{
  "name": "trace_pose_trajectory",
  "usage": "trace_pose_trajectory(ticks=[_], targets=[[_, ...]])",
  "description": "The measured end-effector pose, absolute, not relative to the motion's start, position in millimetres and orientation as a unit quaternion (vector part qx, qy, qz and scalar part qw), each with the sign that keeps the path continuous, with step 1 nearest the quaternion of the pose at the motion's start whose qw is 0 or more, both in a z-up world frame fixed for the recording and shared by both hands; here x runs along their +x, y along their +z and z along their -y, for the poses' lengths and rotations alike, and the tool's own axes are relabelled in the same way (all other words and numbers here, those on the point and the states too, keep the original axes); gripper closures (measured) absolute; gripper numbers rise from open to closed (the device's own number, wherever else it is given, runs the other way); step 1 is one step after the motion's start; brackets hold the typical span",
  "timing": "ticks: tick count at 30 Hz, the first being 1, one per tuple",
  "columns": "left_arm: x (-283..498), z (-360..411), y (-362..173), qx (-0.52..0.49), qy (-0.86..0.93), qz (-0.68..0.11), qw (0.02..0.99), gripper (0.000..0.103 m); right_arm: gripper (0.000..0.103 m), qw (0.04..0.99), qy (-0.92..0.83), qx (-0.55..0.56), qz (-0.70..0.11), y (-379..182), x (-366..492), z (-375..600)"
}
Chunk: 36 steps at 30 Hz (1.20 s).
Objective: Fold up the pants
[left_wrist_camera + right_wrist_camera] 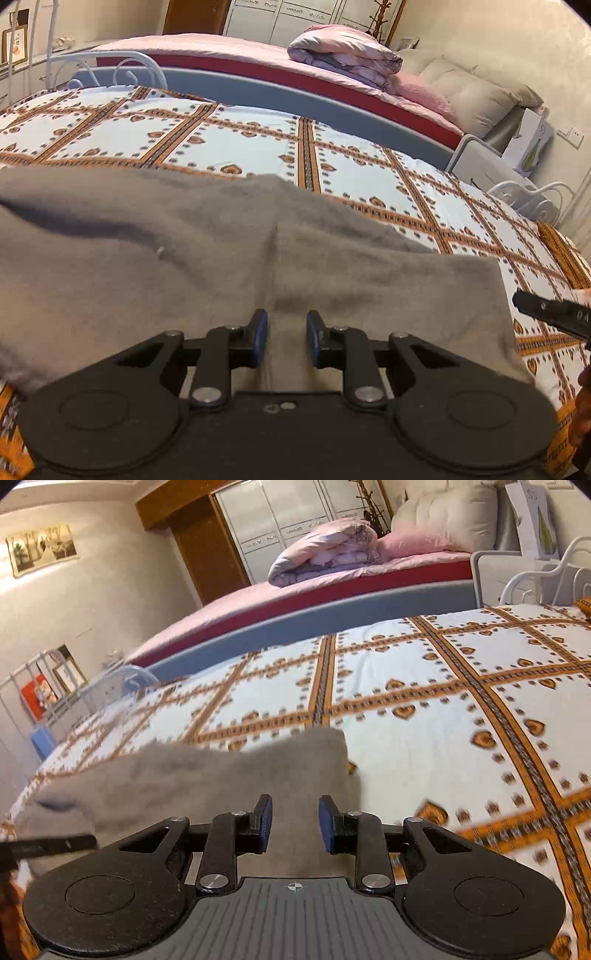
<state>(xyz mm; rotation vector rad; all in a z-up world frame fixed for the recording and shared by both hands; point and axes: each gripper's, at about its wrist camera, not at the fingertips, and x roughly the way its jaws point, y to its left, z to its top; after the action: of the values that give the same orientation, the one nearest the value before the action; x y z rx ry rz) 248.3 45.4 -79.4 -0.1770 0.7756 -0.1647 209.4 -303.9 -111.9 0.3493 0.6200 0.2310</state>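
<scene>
Grey pants (207, 251) lie spread on the patterned bedspread (369, 173), left gripper (287, 338) and right gripper (295, 823) both parted, empty, above the near edge; grabbing one layer risks a skewed fold.

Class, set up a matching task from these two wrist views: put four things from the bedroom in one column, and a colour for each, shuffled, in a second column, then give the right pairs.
Things
1. pants
2. bedspread
3. rolled quilt
4. pads of the left gripper

Colours
A. blue
B. grey
C. pink and lilac
D. white with orange bands

Pairs: 1-B, 2-D, 3-C, 4-A
</scene>
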Motion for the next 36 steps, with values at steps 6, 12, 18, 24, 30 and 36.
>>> trace_pose_trajectory(ticks=[6, 12, 18, 24, 30, 36], targets=[[275, -44, -94, -0.081, -0.078, -0.396, 0.911, 0.084, 0.075, 0.924, 0.109, 0.177, -0.320, -121, 254, 302], [272, -47, -80, -0.076, -0.064, -0.363, 0.927, 0.086, 0.074, 0.913, 0.097, 0.196, -0.345, -128, 267, 304], [297, -46, -95, -0.056, -0.056, -0.380, 0.922, 0.067, 0.060, 0.919, 0.097, 0.143, -0.355, -137, 275, 292], [298, -36, -72, -0.058, -0.064, -0.336, 0.938, 0.070, 0.058, 0.943, 0.114, 0.118, -0.291, -116, 262, 278], [308, -33, -84, -0.050, -0.051, -0.365, 0.928, 0.058, 0.051, 0.929, 0.090, 0.106, -0.343, -137, 282, 275], [277, -46, -60, -0.014, -0.034, -0.340, 0.940, 0.037, 0.022, 0.941, 0.118, 0.121, -0.294, -114, 252, 273]])
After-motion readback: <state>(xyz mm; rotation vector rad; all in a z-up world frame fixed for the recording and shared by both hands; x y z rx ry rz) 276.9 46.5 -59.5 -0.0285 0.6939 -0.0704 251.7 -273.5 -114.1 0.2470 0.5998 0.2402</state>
